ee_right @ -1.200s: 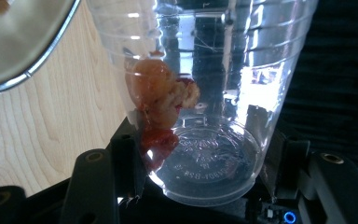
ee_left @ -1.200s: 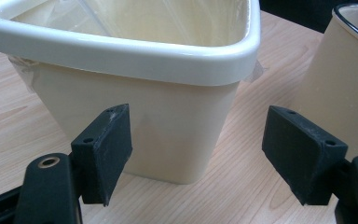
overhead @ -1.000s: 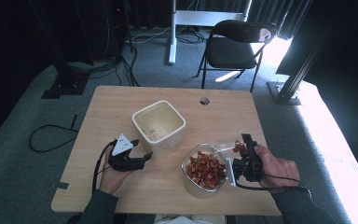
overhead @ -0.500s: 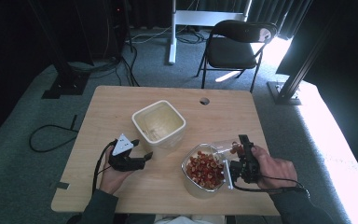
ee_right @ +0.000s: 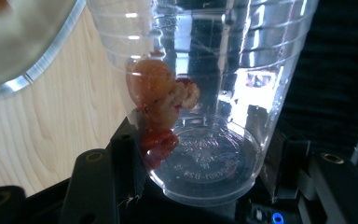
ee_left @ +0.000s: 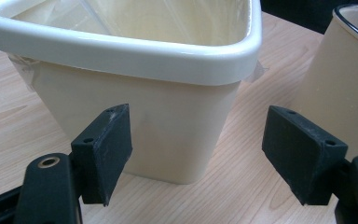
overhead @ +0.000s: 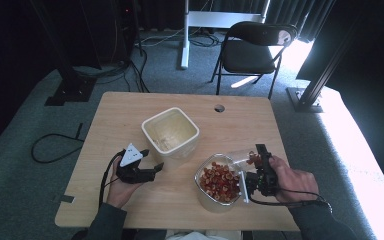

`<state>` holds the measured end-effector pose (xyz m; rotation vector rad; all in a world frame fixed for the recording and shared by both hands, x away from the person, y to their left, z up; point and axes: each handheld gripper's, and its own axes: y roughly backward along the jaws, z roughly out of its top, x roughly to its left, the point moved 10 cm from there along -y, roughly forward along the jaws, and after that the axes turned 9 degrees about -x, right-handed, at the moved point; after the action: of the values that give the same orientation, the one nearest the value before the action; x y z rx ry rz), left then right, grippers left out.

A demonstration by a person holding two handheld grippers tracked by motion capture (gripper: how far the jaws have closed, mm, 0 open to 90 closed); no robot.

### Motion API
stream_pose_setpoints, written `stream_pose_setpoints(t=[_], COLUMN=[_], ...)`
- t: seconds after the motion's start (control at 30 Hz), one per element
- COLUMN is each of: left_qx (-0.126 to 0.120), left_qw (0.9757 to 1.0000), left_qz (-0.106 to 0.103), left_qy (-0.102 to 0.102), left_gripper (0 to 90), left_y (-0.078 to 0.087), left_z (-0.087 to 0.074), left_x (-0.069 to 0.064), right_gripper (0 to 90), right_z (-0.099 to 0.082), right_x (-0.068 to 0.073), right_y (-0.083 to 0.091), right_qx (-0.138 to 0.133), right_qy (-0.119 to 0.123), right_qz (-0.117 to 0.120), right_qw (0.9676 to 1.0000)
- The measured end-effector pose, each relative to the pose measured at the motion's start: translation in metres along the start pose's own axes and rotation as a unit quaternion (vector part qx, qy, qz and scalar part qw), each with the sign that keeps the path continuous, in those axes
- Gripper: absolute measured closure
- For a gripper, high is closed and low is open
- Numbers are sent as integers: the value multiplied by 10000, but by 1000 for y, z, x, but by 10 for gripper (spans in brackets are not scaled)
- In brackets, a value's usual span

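A cream square tub [overhead: 170,131] stands in the middle of the table, with nothing visible inside it. My left gripper [overhead: 153,168] rests on the table just left of it, jaws open. In the left gripper view the tub [ee_left: 158,60] stands ahead between the open pads [ee_left: 109,144], apart from both. My right gripper [overhead: 255,162] is shut on a clear plastic cup [overhead: 241,156], tipped on its side over a round bowl [overhead: 207,200] of red pieces [overhead: 221,180]. In the right gripper view the cup [ee_right: 205,93] holds a few red and orange pieces [ee_right: 161,100] stuck to its wall.
The wooden table [overhead: 130,110] has a small round hole [overhead: 219,108] near its far edge. A black folding chair [overhead: 252,45] stands beyond the table. A cable [overhead: 55,145] lies on the carpet at left. The bowl's side [ee_left: 349,79] shows right of the tub.
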<state>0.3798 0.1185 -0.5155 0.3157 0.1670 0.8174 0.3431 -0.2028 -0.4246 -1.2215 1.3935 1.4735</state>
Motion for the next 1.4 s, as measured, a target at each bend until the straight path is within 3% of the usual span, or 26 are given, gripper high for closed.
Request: stream_pose_setpoints(t=[0.1,0.27,0.4,0.57,0.7,0.87,0.97,1.13,1.23,1.4], left_qx=[20,8,8,2,5,4,8,16,5,16], left_qw=[10000,10000,10000,10000,10000,10000,10000,10000,10000,10000], left_qz=[-13,-7,-9,-10,-18,-19,-26,-33,-32,-34], left_qy=[-17,-7,0,5,25,27,36,20,42,30], left_gripper=[248,248,248,248,248,248,247,248,248,248], left_y=[0,0,0,0,-1,-1,-2,-2,-3,-3], left_z=[0,-1,0,-1,-1,-1,-1,-2,-2,-2], left_x=[-1,0,0,0,-1,-1,-1,-1,0,-1], right_gripper=[424,424,424,424,424,424,424,424,424,423], right_z=[14,3,16,3,15,5,17,4,12,8], right_x=[2,-3,3,0,4,1,5,2,6,4], right_y=[4,0,3,-2,3,0,4,0,3,1], right_qx=[-239,-35,-268,-59,-296,-119,-364,-141,-299,-270], right_qy=[69,-40,31,-140,-82,-230,-193,-331,-238,-440], right_qz=[34,-48,52,-16,45,-14,70,10,68,43], right_qw=[9997,10000,9996,9999,9995,9997,9991,9994,9992,9987])
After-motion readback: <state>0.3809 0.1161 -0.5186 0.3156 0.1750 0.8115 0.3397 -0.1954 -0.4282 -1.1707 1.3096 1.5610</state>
